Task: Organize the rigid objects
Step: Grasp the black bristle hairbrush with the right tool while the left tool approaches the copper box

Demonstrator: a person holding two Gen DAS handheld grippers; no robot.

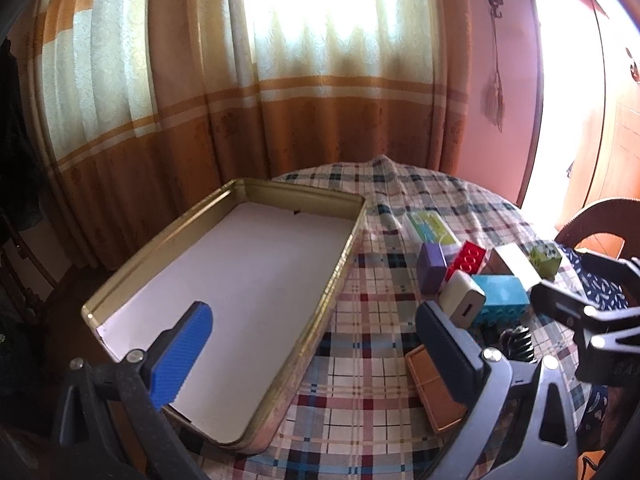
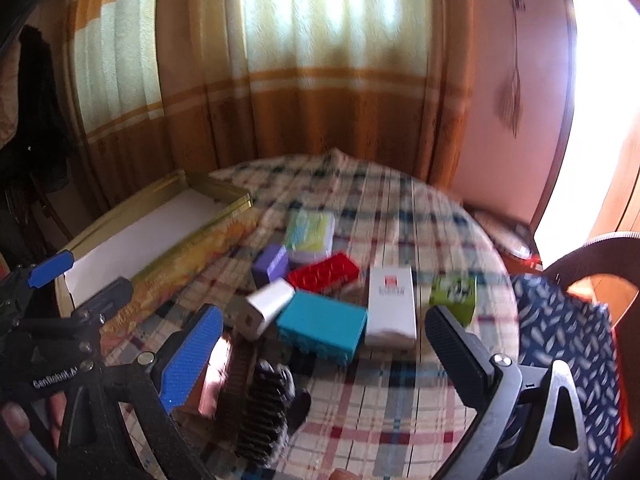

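Surface: round table under a plaid cloth (image 1: pixel 360 364).
Room: orange-banded curtains (image 1: pixel 304 92) behind; pink wall.
Tin (image 1: pixel 336 280): left side, white-lined.
Blocks: red brick (image 2: pixel 324 276), teal block (image 2: pixel 322 326), white box (image 2: pixel 390 306) clustered right of it.
Comb (image 2: pixel 264 412): blurred, probably black.
My left gripper (image 1: pixel 316 352): jaws apart, over the tin's edge.
My right gripper (image 2: pixel 324 360): jaws apart, holding nothing.

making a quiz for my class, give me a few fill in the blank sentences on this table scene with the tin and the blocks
1. The gold tin tray is lined with a sheet of ____ paper and holds no blocks.
2. The studded toy brick lying between the purple block and the tall white box is ____.
3. The tablecloth has a ____ pattern.
4. Both the left gripper and the right gripper have their jaws ____.

Missing words: white; red; plaid; open
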